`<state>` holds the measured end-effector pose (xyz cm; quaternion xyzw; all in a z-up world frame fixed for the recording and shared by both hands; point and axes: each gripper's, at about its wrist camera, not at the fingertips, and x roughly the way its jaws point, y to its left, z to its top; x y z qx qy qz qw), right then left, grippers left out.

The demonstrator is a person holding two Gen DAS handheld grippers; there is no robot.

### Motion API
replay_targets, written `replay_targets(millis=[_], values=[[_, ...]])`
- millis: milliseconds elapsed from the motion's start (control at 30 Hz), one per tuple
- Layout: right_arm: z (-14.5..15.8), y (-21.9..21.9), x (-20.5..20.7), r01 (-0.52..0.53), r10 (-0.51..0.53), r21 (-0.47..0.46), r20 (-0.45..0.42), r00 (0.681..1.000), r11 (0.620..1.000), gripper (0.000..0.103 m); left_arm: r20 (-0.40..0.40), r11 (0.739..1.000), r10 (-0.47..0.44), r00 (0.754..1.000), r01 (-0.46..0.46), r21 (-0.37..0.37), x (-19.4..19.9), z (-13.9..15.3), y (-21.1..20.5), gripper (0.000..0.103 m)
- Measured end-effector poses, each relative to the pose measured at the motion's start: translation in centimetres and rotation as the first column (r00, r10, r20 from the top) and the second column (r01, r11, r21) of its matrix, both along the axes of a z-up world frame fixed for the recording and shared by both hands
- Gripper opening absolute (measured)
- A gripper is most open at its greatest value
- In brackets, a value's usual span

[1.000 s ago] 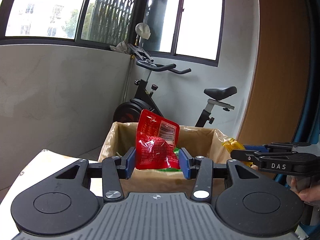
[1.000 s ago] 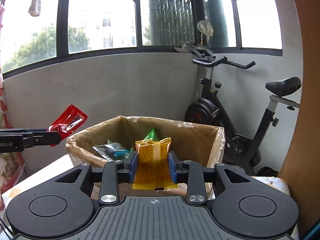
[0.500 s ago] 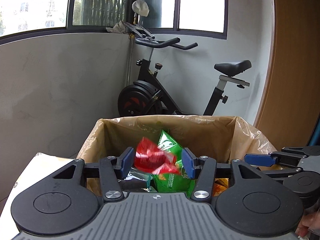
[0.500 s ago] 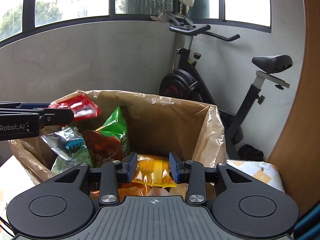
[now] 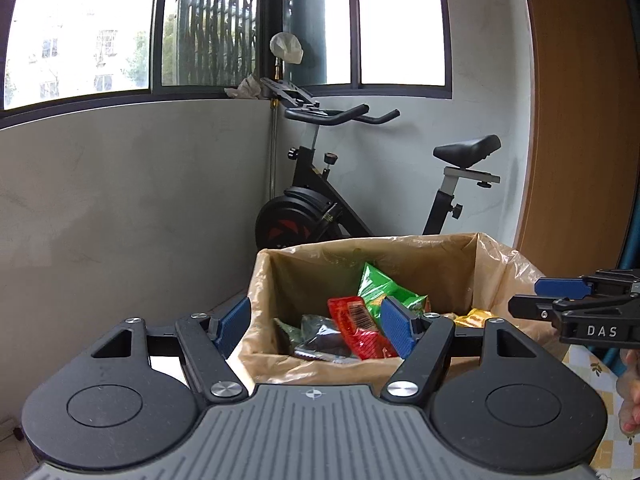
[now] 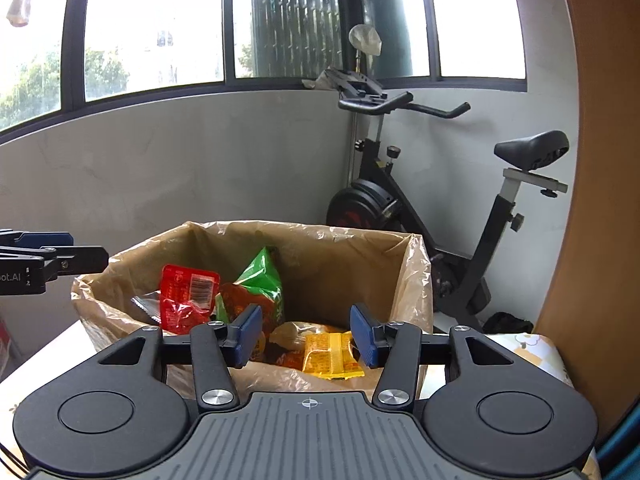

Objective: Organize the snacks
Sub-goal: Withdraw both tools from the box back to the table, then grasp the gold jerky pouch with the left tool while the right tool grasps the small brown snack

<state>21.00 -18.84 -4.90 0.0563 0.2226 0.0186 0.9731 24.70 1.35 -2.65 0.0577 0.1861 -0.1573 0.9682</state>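
A cardboard box lined with clear plastic (image 5: 276, 276) (image 6: 404, 264) holds several snack packets. The red packet (image 5: 356, 332) (image 6: 188, 298) lies inside on the other packets, free of my left gripper (image 5: 316, 326). That gripper's jaws are opening with nothing pressed between them, over the box's near left corner. The yellow packet (image 6: 330, 356) (image 5: 474, 317) lies in the box at the near side. My right gripper (image 6: 306, 336) hovers above it, jaws opening, pads off it. A green bag (image 5: 384, 288) (image 6: 262, 276) leans at the back.
An exercise bike (image 5: 340, 208) (image 6: 420, 208) stands behind the box by the grey wall under the windows. A wooden panel (image 5: 580, 120) rises at the right. The box stands on a table with a patterned cloth (image 6: 536, 348). A hand (image 5: 630, 396) shows at the right edge.
Both grippers let go: the red packet dropped from the left jaws and the yellow packet from the right jaws into the box. Both pairs of jaws widened.
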Motion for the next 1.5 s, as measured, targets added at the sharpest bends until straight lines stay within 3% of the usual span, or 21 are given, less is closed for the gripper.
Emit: replay_targets(millis=[167,333,633,833,1000,1100,1233,1433,1500], values=[[0.0,1.6,-3.1,-0.019,0.021,-0.022,0.05,0.999,1.0,0.046,-0.008,1.0,0.003,1.0,-0.004,-0.02,-2.1,-0.4,3.2,0.073],[-1.0,3.1,-5.3,-0.05,0.049,0.018,0.058,0.997,0.999,0.046,-0.043,1.0,0.01,0.999,-0.011,-0.021,-3.6,-1.8,5.2,0.072],[-5.9,6.4,-6.4,-0.109,0.11,0.035,-0.028,0.994,0.993,0.044,-0.164,1.0,-0.019,0.986,0.015,-0.023,-3.8,-7.3,4.9,0.063],[-9.8,8.4,-6.6,-0.178,0.187,0.077,-0.125,0.974,0.981,0.033,-0.251,0.999,-0.039,0.967,0.031,-0.038,-3.1,-11.1,4.7,0.054],[-12.9,9.9,-5.8,-0.199,0.227,0.14,-0.22,0.949,0.97,0.031,-0.3,0.998,-0.048,0.953,0.038,-0.04,-2.9,-13.6,4.8,0.051],[-14.5,10.6,-4.0,-0.17,0.22,0.198,-0.267,0.938,0.965,0.031,-0.327,0.998,-0.04,0.944,0.024,-0.053,-2.6,-14.4,5.1,0.044],[-16.0,11.5,-1.5,-0.112,0.181,0.231,-0.301,0.936,0.966,0.031,-0.34,0.997,-0.03,0.94,0.004,-0.077,-2.4,-15.4,5.5,0.044],[-17.1,12.5,1.0,-0.08,0.116,0.125,-0.317,0.941,0.989,0.03,-0.362,0.996,-0.026,0.932,-0.005,-0.084,-2.1,-16.3,5.7,0.044],[-17.3,12.4,1.0,-0.09,0.123,0.117,-0.321,0.939,0.989,0.019,-0.369,0.996,-0.028,0.929,-0.006,-0.092,-2.0,-16.4,5.7,0.044]])
